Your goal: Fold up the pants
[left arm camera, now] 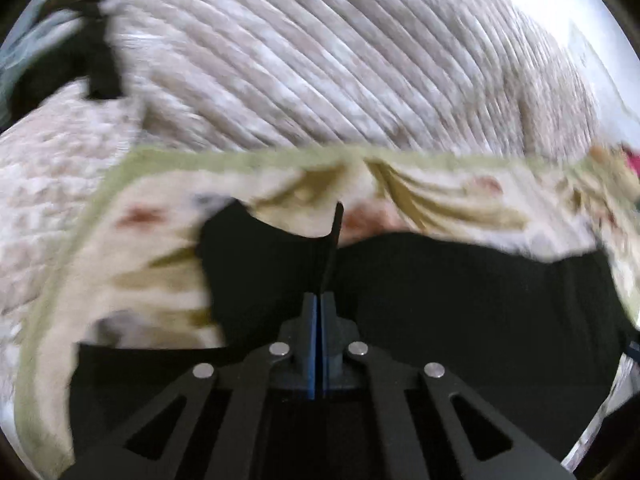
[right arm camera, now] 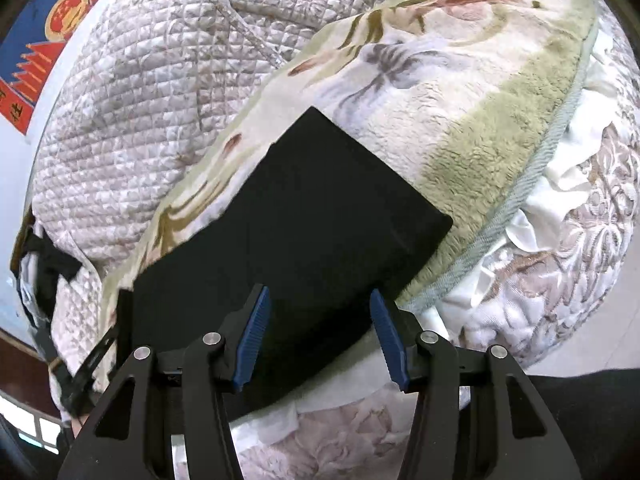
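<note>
With the left gripper (left arm camera: pixel 320 304) closed empty and the right gripper (right arm camera: pixel 320 336) half-open over the folded black pants (right arm camera: pixel 304 208), a 12 o'clock nudge could undo the fold.

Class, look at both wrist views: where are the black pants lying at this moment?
The black pants lie folded on the floral fleece blanket on the bed, directly ahead of the right claw in its view, near the blanket's green border.

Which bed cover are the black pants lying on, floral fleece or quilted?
The floral fleece blanket with the green border; the black pants rest on it, not the quilted cover beside it.
</note>
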`<state>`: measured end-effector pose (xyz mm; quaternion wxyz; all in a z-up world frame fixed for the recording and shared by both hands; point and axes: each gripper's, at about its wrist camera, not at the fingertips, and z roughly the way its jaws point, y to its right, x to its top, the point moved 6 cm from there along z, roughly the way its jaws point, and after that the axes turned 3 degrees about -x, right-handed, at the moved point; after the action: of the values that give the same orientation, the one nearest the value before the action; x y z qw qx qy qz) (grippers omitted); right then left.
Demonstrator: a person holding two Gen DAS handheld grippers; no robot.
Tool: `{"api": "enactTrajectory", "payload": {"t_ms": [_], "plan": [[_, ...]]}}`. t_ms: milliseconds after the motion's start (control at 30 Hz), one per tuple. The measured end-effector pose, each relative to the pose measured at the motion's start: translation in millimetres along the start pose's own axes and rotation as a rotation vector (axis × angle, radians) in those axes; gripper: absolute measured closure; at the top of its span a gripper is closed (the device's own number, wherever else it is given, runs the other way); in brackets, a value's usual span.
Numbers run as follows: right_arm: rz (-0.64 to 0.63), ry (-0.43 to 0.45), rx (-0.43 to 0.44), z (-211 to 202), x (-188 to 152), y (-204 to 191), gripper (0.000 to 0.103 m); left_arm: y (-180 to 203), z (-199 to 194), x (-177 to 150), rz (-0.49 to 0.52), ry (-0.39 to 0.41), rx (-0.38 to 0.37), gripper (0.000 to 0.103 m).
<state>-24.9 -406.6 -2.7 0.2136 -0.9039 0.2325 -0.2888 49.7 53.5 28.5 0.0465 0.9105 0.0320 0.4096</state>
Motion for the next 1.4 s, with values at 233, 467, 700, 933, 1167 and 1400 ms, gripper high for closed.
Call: {"api": "enactTrajectory", "payload": {"t_ms": [233, 467, 700, 933, 1167, 1400], "plan": [[0.009, 0.052, 0.034, 8, 13, -10, 0.062, -75, -33, -27, -0.236, 0.034, 0.03, 0.1], [0.005, 0.033, 0.005, 20, 15, -10, 0.073, -98, -21, -38, -0.387, -0.016, -0.073, 0.088], [0.005, 0.017, -0.008, 25, 16, -9, 0.073, -80, 4, -25, -0.375, -0.105, -0.15, 0.049], [0.0, 0.032, -0.027, 24, 20, -9, 0.088, -84, 26, -5, -0.335, -0.075, -0.041, 0.096], [-0.041, 0.075, 0.039, 6, 34, -27, 0.095, -110, -50, -2, -0.389, 0.098, 0.092, 0.099], [-0.039, 0.088, -0.003, -9, 42, -20, 0.095, -135, -106, -60, -0.453, 0.095, 0.2, 0.099]]}}
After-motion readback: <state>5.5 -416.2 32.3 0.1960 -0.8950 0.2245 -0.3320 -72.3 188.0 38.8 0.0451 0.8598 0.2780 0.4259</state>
